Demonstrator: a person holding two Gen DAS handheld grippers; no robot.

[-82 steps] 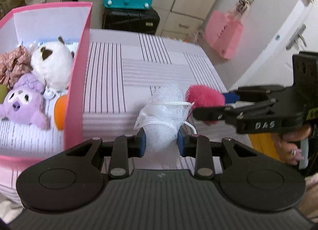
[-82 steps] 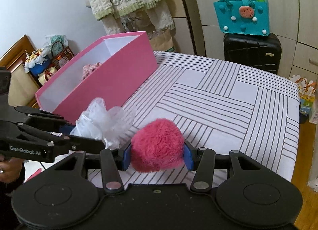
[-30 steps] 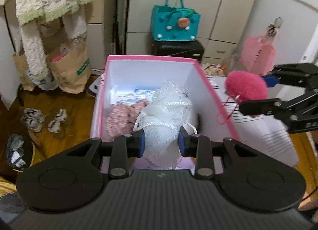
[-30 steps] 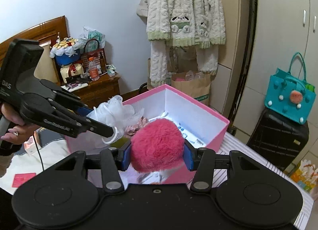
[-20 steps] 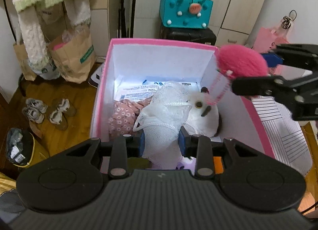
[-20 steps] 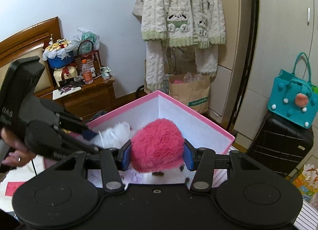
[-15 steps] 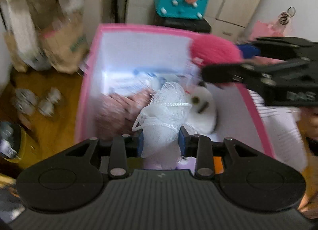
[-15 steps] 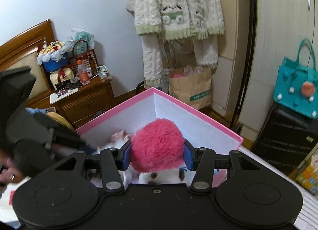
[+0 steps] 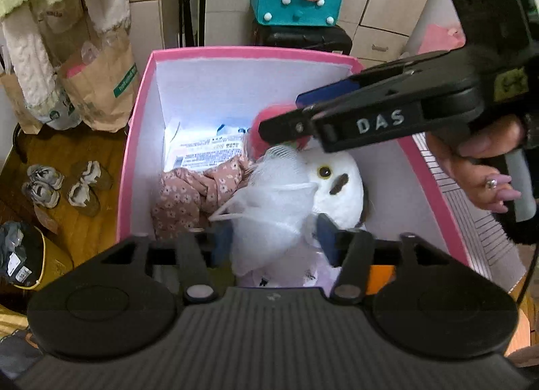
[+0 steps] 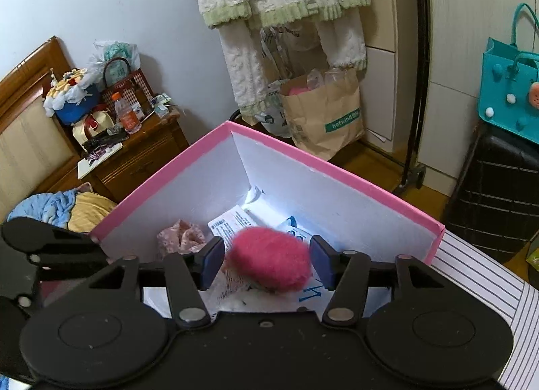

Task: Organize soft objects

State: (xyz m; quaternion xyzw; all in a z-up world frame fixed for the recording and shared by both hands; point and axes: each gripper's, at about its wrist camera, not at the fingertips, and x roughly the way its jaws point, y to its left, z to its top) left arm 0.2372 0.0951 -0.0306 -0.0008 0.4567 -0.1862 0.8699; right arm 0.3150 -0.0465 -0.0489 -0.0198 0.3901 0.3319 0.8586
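Over the pink box (image 9: 129, 167) at frame centre, the left gripper (image 9: 274, 238) has just spread its jaws, releasing the white mesh pouf (image 9: 273, 201) between them. The right gripper (image 10: 266, 263) likewise lets the pink pompom (image 10: 269, 262) drop inside, among the stored soft things.

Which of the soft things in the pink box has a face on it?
The white plush toy, lying right of the white mesh pouf, shows a dark eye and a brown patch. The floral pink fabric and the fuzzy pink pompom have no face.

"DAS" stands on the right gripper (image 9: 279, 127); "hofwind" on the paper bag (image 10: 323, 114).
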